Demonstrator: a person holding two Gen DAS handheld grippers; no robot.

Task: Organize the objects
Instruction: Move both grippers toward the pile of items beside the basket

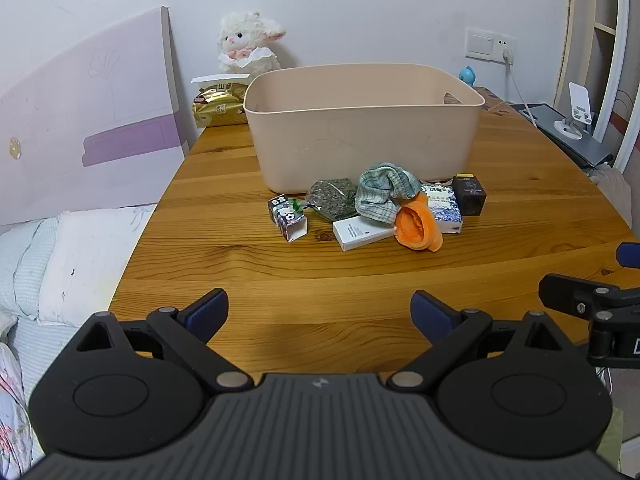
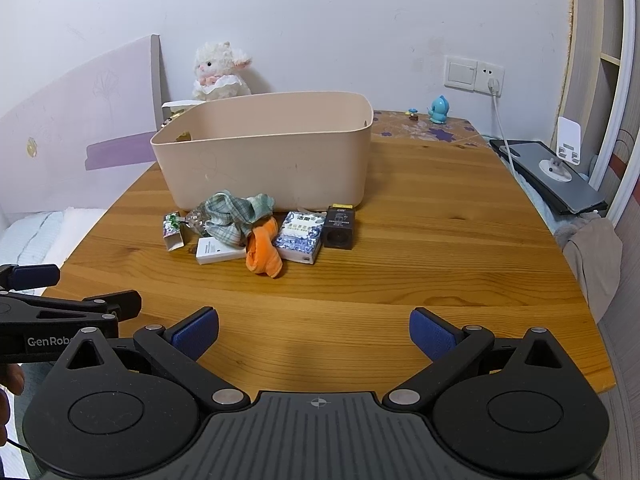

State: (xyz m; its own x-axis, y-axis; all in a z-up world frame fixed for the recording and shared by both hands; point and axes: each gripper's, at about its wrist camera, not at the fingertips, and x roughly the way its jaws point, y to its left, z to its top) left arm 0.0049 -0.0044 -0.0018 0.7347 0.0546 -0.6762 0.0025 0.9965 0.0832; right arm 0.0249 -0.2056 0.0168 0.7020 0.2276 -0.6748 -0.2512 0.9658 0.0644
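Note:
A beige plastic bin (image 1: 360, 136) (image 2: 272, 160) stands on the wooden table (image 1: 280, 280) (image 2: 400, 272). In front of it lies a small pile: a panda-print carton (image 1: 287, 218) (image 2: 173, 230), a clear bag of dried leaves (image 1: 332, 199), a green checked cloth (image 1: 380, 192) (image 2: 234, 212), an orange cloth (image 1: 418, 226) (image 2: 264, 254), a white box (image 1: 362, 234) (image 2: 218, 251), a blue-white patterned box (image 1: 444, 208) (image 2: 300, 236) and a black box (image 1: 470, 194) (image 2: 339, 226). My left gripper (image 1: 319, 312) and right gripper (image 2: 314, 334) both hover open over the near table edge, holding nothing.
A plush lamb (image 1: 248, 42) (image 2: 218, 70) and gold snack bags (image 1: 218, 106) sit behind the bin. A bed (image 1: 60, 260) lies left of the table. A laptop with a phone stand (image 2: 560, 168), a blue figurine (image 2: 440, 110) and a plugged cable (image 2: 500, 120) are at the right.

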